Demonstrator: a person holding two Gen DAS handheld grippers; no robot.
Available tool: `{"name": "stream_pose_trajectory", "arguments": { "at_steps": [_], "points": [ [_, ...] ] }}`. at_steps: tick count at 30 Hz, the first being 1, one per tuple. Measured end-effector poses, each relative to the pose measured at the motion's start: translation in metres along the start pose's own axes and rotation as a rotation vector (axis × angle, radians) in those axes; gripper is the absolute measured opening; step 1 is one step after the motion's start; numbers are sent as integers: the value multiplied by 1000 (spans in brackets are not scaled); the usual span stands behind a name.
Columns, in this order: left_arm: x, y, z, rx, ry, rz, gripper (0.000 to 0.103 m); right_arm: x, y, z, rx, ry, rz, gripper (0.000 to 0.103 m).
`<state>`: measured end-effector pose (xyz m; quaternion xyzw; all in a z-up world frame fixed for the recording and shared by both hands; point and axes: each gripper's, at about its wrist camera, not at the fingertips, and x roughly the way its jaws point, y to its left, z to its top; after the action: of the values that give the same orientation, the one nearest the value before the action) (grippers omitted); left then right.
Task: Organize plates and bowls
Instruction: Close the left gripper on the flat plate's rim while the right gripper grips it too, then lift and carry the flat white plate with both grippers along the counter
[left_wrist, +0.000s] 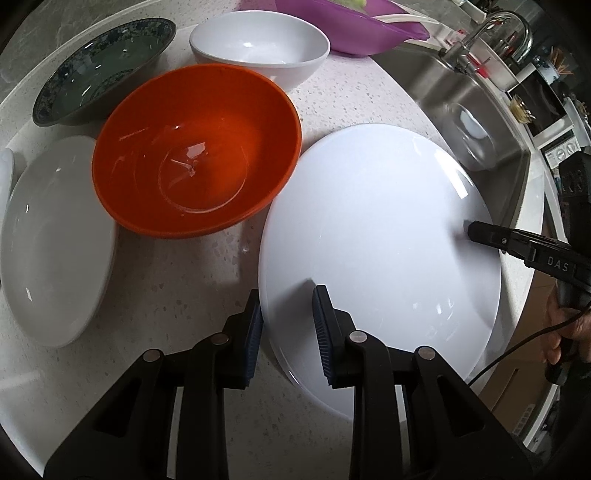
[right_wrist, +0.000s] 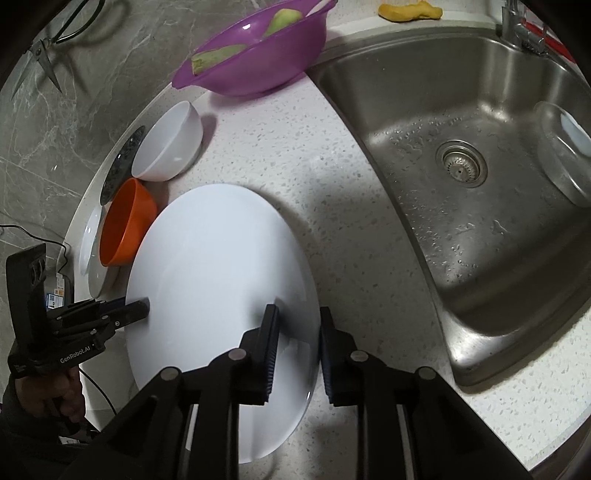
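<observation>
A large white plate (left_wrist: 369, 229) (right_wrist: 221, 266) lies on the speckled counter beside the sink. My left gripper (left_wrist: 286, 299) straddles its near rim, one pad under the edge and one on top, pressing on it. My right gripper (right_wrist: 297, 314) clamps the opposite rim the same way; it shows as a black finger at the plate's right edge (left_wrist: 472, 234). The left gripper (right_wrist: 136, 308) also shows on the plate's left edge. An orange bowl (left_wrist: 195, 147) (right_wrist: 125, 229), a white bowl (left_wrist: 258, 48), a dark patterned bowl (left_wrist: 103, 66) and a smaller white plate (left_wrist: 55, 240) stand behind.
A steel sink (right_wrist: 480, 240) with a clear container (right_wrist: 565, 151) lies to the right, its faucet (left_wrist: 491, 33) at the back. A purple basin (right_wrist: 255, 51) sits by the wall, with a yellow sponge (right_wrist: 410, 11) behind the sink. Scissors (right_wrist: 37, 62) hang on the wall. The counter edge runs close below the plate.
</observation>
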<state>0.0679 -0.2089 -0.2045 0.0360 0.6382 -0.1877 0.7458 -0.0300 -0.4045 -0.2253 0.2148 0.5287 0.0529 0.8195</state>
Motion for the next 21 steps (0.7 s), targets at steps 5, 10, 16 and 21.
{"name": "stream_pose_trajectory", "arguments": {
  "at_steps": [5, 10, 16, 21],
  "points": [
    [-3, 2, -5, -6, 5, -7, 25, -7, 10, -7, -18, -4, -35, 23],
    [-16, 6, -19, -2, -2, -9, 24, -15, 24, -20, -27, -11, -53, 24],
    [-39, 21, -50, -17, -2, -13, 24, -21, 54, -39, -62, -15, -70, 25],
    [-60, 45, -82, -34, -6, -6, 24, -20, 83, -55, -88, -14, -64, 25]
  ]
}}
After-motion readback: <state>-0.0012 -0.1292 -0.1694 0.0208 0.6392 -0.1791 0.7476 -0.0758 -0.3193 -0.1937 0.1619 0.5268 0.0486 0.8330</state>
